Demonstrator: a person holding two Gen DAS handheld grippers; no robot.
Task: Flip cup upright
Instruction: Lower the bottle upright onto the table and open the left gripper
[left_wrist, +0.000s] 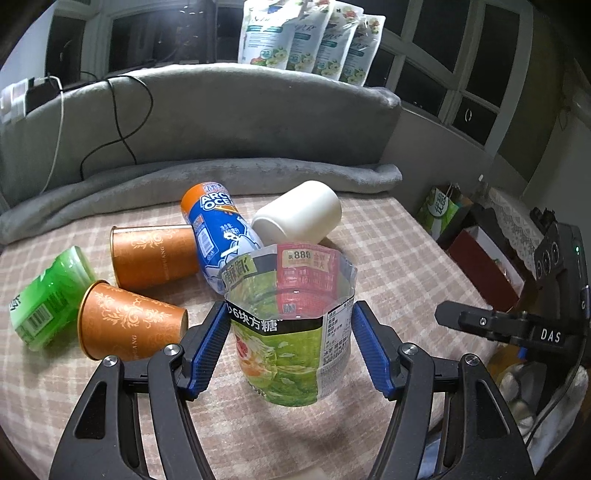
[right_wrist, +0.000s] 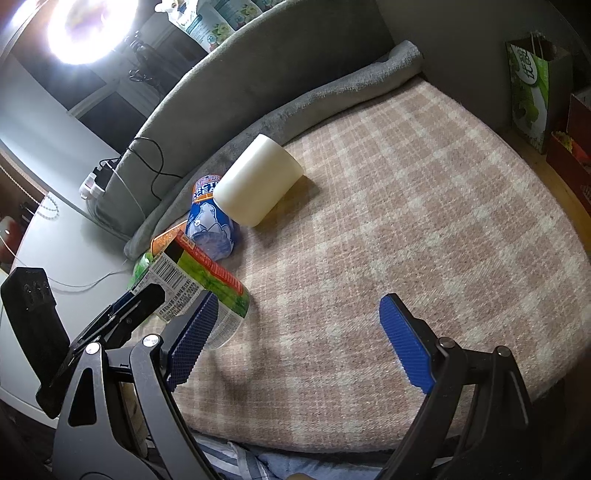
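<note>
A clear plastic cup with a green and red label stands upright on the checked blanket, mouth up. My left gripper holds it, blue fingertips touching its wall on both sides. In the right wrist view the same cup shows at the left with the left gripper beside it. My right gripper is open and empty over bare blanket, and it shows at the right edge of the left view as a black gripper body. A white cup lies on its side behind.
Two orange paper cups, a blue drink bottle and a green can lie on their sides to the left. A grey rolled blanket and headboard run along the back. Bags and boxes stand past the bed's right edge.
</note>
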